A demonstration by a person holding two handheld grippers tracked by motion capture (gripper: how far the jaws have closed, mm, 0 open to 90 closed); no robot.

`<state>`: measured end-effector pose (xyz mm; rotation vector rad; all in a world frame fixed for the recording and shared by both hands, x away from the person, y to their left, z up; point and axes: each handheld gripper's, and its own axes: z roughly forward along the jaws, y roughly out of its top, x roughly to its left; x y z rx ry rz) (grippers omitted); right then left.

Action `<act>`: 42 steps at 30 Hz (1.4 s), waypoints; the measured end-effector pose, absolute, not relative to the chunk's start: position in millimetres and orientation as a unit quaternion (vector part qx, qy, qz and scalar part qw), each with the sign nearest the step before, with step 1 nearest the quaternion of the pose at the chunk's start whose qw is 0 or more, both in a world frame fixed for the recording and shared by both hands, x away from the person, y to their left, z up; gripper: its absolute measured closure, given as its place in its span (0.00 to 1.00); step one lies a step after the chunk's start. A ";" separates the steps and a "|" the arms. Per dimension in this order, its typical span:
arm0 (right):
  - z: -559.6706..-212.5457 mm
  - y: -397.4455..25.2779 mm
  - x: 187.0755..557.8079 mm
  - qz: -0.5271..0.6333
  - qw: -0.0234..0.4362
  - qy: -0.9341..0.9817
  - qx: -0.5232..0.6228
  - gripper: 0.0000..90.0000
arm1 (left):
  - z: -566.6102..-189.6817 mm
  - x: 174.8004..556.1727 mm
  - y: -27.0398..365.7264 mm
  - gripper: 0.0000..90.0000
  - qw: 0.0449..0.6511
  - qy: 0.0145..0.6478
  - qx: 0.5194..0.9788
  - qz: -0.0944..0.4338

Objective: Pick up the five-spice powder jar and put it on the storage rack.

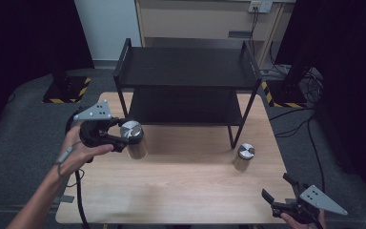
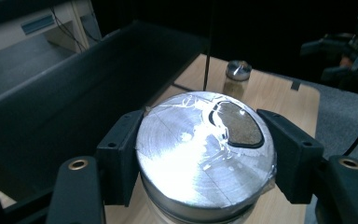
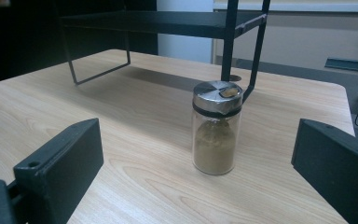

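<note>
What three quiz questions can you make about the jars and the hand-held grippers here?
1. True or false: the left hand-held gripper is shut on a jar.
2. Where does the second jar stand? A) on the shelf's top, B) on the table by a shelf leg, C) on the floor.
3. Fill in: the right hand-held gripper's jaws are ____.

Key: 1 true: its jaws press the metal lid from both sides. 2 B. 3 open, with the second jar standing free beyond them.
</note>
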<state>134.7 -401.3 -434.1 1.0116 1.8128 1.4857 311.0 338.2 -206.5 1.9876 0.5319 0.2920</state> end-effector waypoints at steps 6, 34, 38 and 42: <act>-434.3 -401.7 134.5 0.557 0.291 0.679 0.380 0.03 | -164.6 318.6 330.9 0.37 0.504 0.220 0.825 0.130; -434.2 -400.4 135.3 0.557 0.290 0.681 0.377 0.03 | -60.9 368.7 274.8 0.37 0.495 0.338 0.773 0.209; -434.4 -400.6 135.7 0.558 0.289 0.681 0.376 0.03 | -54.9 380.8 260.6 0.37 0.482 0.370 0.759 0.233; -434.6 -400.8 135.8 0.558 0.289 0.682 0.374 0.03 | -52.3 390.5 249.6 0.37 0.475 0.398 0.743 0.254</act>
